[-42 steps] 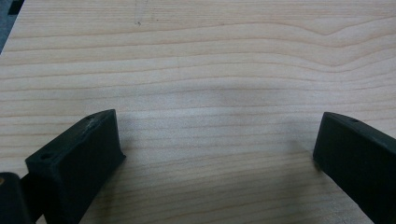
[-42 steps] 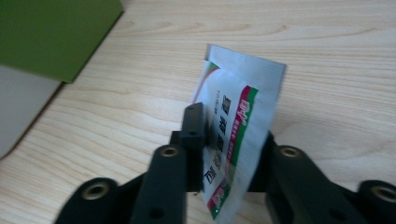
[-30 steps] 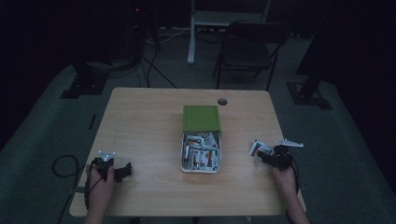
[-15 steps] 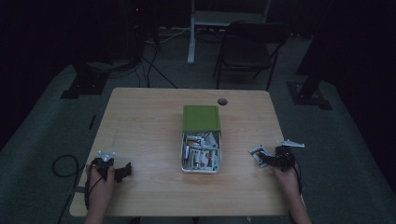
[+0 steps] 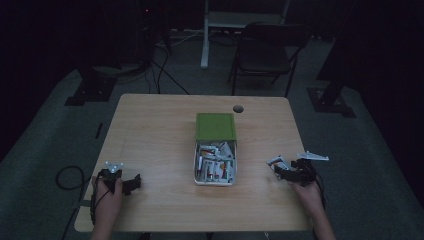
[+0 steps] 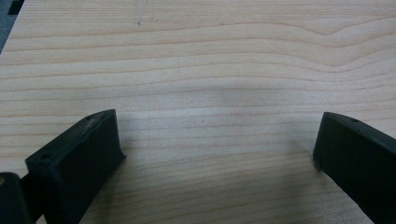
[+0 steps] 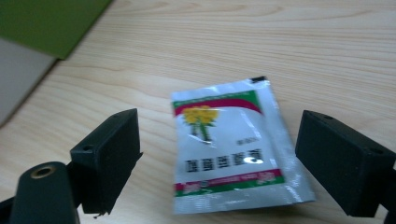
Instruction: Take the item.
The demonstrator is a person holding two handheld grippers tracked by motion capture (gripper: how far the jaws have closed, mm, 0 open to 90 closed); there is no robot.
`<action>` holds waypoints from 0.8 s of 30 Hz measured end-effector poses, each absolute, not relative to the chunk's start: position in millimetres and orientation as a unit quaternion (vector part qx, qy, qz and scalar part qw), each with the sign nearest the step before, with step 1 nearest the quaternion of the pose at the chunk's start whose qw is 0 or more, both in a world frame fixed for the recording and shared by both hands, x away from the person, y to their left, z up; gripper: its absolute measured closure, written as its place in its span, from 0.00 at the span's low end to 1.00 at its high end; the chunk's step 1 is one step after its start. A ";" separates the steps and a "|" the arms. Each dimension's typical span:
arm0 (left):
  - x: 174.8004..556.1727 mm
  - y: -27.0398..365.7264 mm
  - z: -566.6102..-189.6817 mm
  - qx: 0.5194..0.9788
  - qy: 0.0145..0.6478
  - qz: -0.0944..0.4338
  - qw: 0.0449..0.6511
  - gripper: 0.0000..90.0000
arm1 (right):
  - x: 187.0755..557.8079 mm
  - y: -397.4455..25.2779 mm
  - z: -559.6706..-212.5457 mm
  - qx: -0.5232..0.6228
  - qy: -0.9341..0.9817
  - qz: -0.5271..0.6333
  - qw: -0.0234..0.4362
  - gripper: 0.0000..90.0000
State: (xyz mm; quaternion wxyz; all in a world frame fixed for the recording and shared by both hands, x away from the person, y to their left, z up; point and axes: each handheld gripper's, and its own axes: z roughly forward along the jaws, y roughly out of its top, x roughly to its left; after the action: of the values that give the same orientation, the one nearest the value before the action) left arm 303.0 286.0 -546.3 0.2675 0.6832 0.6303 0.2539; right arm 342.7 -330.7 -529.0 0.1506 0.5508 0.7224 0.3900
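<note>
At tabletop point(image 5: 150, 130) centre, high view: open box point(image 5: 215, 162) of sachets sitting with its green lid point(image 5: 215, 126) behind; left gripper point(image 5: 131, 184) resting near the front-left corner, right gripper point(image 5: 278, 169) near the right edge. Left gripper view: fingers point(image 6: 74, 163) gaping wide over bare wood. Right gripper view: fingers point(image 7: 109, 156) spread wide, sachet point(image 7: 231, 144) lying flat between them, ungripped.

the counter point(image 5: 150, 130) is pale wood with wavy brown grain; at the centre of the frame the box point(image 5: 215, 170) has a white body and a flat green lid point(image 5: 215, 126); the sachet point(image 7: 231, 144) in the middle of the right gripper view is shiny silver-white, with a yellow flower, green and red bands at both ends; both tongs point(image 6: 215, 158) point(image 7: 217, 163) are matt black; the chair point(image 5: 267, 47) at the upper frame is dark.
</note>
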 end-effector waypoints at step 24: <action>303.2 285.9 -546.3 0.683 0.630 0.254 0.268 0.01 | 323.9 -290.2 -523.6 0.399 0.781 0.455 0.153 0.16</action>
State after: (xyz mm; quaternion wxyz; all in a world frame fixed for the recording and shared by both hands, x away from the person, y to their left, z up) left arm 303.2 285.9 -546.3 0.2680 0.6828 0.6304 0.2540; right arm 323.9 -290.2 -523.6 0.1530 0.3994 0.7812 0.4547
